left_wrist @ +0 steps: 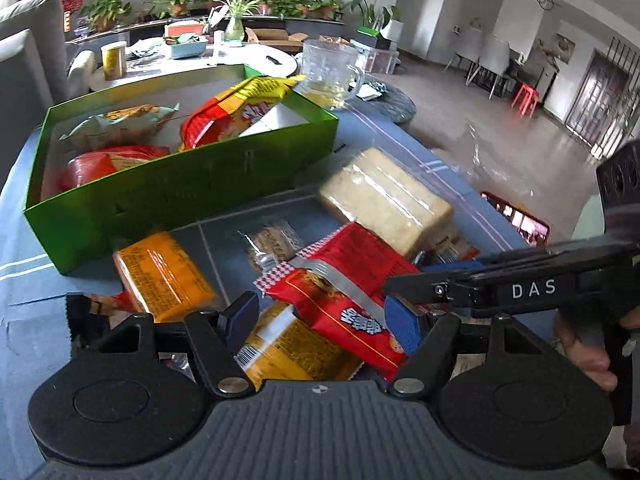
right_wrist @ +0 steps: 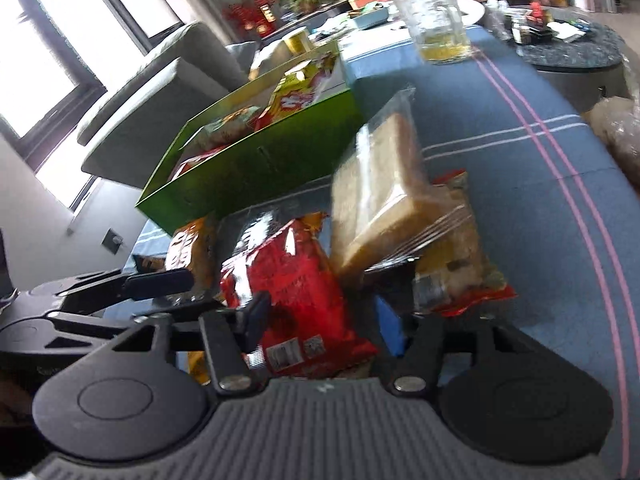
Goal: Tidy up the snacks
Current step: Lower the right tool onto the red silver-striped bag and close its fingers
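A pile of snack packets lies on the blue tablecloth (left_wrist: 32, 264) in front of a green box (left_wrist: 180, 196) that holds several packets. My left gripper (left_wrist: 320, 322) hangs open over the pile, with a red packet (left_wrist: 340, 280) and a yellow packet (left_wrist: 288, 348) between its fingers. An orange packet (left_wrist: 164, 272) lies to its left, and a clear-wrapped bread block (left_wrist: 384, 196) lies beyond. My right gripper (right_wrist: 323, 324) is open too, straddling the red packet (right_wrist: 296, 300). Its finger (left_wrist: 440, 286) reaches in from the right, close to the left gripper's right pad.
A glass mug (left_wrist: 328, 76) holding some yellow liquid stands behind the box's far right corner. A phone (left_wrist: 516, 216) lies by the table's right edge. A grey sofa (right_wrist: 160, 92) stands behind the box. A hand (left_wrist: 580, 344) holds the right gripper.
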A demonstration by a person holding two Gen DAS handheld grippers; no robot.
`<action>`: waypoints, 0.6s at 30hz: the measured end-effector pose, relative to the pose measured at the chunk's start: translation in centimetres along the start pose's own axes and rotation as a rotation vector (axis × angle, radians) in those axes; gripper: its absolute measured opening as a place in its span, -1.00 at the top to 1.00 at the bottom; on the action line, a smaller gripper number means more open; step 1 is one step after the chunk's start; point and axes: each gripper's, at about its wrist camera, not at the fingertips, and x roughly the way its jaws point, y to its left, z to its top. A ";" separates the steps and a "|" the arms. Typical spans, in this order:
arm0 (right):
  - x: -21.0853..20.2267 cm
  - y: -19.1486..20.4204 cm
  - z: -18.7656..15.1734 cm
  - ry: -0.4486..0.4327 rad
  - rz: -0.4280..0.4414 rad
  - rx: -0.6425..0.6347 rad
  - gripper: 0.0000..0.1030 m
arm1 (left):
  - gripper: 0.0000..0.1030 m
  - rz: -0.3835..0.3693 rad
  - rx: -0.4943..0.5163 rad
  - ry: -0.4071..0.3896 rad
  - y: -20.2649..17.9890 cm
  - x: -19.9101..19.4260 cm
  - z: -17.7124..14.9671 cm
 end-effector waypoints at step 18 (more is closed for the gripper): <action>0.5 0.5 -0.1 0.017 0.058 0.006 -0.53 | -0.26 0.019 -0.125 0.007 2.1 0.5 0.4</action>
